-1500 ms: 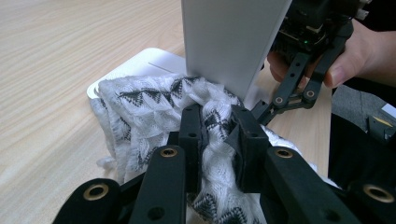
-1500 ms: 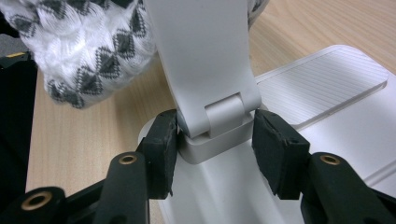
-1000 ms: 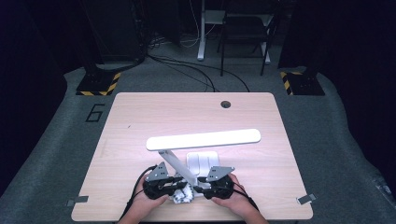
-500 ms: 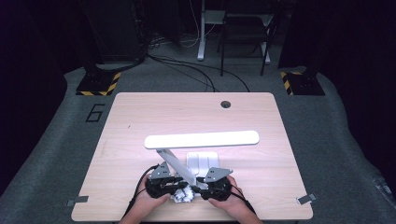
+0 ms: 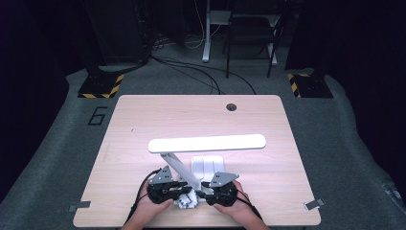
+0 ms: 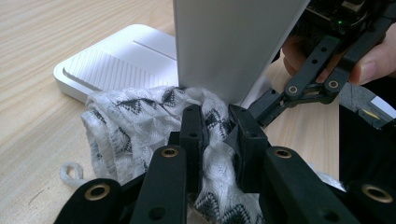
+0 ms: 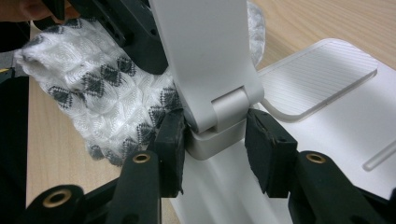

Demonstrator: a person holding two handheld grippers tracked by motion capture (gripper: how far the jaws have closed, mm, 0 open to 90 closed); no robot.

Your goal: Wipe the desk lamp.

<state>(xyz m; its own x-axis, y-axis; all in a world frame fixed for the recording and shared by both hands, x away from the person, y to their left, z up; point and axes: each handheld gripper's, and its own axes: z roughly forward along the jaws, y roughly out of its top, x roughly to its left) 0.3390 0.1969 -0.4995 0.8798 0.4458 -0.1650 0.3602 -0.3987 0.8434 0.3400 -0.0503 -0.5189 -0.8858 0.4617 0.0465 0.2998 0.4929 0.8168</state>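
A white desk lamp stands near the table's front edge, with a long lit head (image 5: 206,143), a slanted arm (image 5: 182,170) and a flat base (image 5: 207,164). My left gripper (image 6: 217,126) is shut on a white cloth with black diamonds (image 6: 126,116), bunched against the foot of the lamp arm (image 6: 229,42). My right gripper (image 7: 212,140) has its jaws closed on the hinge (image 7: 219,116) where the arm meets the base (image 7: 327,93). The cloth (image 7: 102,88) lies just left of that hinge. In the high view both grippers meet at the cloth (image 5: 186,201).
The table (image 5: 143,124) has a round cable hole (image 5: 231,107) at the back. A loose bit of thread (image 6: 70,172) lies on the wood by the cloth. The floor beyond holds cables, stands and a chair (image 5: 249,33).
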